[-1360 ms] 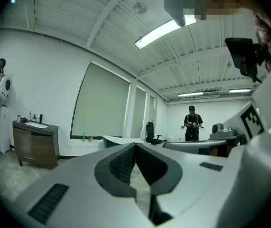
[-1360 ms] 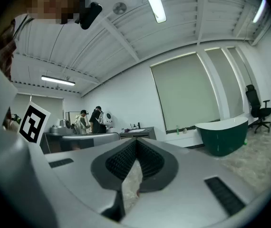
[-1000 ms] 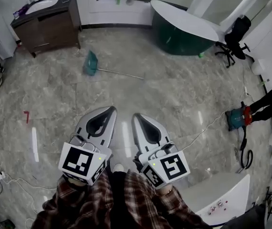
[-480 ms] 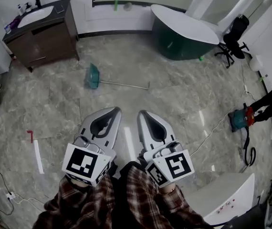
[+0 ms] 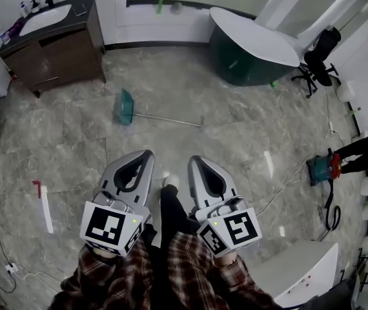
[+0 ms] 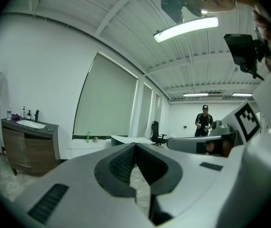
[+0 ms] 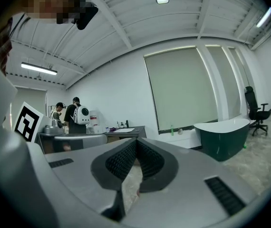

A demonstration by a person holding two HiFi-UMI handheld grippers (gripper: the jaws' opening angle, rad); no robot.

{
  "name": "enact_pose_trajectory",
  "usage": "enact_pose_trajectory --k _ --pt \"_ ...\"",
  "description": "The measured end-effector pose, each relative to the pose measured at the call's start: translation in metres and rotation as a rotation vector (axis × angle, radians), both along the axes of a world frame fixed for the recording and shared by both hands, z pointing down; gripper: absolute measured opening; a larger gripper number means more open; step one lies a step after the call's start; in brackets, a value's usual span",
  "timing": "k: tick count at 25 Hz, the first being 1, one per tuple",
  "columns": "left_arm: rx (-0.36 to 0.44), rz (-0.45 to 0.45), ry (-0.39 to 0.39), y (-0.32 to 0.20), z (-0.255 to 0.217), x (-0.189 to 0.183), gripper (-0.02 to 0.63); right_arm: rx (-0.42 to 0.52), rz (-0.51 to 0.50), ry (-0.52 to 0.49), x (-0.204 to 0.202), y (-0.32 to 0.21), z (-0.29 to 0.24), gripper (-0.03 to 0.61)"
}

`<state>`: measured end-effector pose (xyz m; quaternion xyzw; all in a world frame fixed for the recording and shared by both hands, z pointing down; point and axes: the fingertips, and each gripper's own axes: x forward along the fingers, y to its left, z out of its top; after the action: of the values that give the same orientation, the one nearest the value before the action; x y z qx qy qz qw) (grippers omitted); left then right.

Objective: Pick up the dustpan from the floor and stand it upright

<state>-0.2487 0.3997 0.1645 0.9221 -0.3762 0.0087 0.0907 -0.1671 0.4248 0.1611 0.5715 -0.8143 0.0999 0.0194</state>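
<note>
The teal dustpan lies flat on the grey marble floor, its long thin handle stretching to the right. It shows only in the head view, well ahead of both grippers. My left gripper and right gripper are held side by side, level and pointing forward, apart from the dustpan. In the left gripper view the left gripper has its jaws closed tip to tip with nothing between them. The right gripper is likewise shut and empty. The person's leg and shoe show between them.
A brown vanity with a sink stands at the back left, a dark green tub at the back right, beside a black office chair. Cables and a teal-and-red machine lie at the right. A white cabinet is near right.
The person has walked forward: the dustpan sits lower and nearer in the head view, and a leg has stepped out between the grippers. Both grippers stay shut and side by side.
</note>
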Motion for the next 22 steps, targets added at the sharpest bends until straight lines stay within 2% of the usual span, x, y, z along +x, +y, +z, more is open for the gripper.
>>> enact_pose_trajectory --k 6,16,22 --pt "-0.012 0.001 -0.004 -0.055 0.008 0.025 0.012 -0.008 -0.017 -0.008 0.018 -0.057 0.006 0.011" --pt "0.019 0.004 -0.004 -0.179 -0.014 0.112 0.011 0.017 -0.052 0.007 0.097 -0.182 -0.016 0.011" --pt "0.028 -0.033 -0.001 -0.239 -0.024 0.147 0.011 0.015 -0.080 0.024 0.138 -0.239 -0.023 0.011"
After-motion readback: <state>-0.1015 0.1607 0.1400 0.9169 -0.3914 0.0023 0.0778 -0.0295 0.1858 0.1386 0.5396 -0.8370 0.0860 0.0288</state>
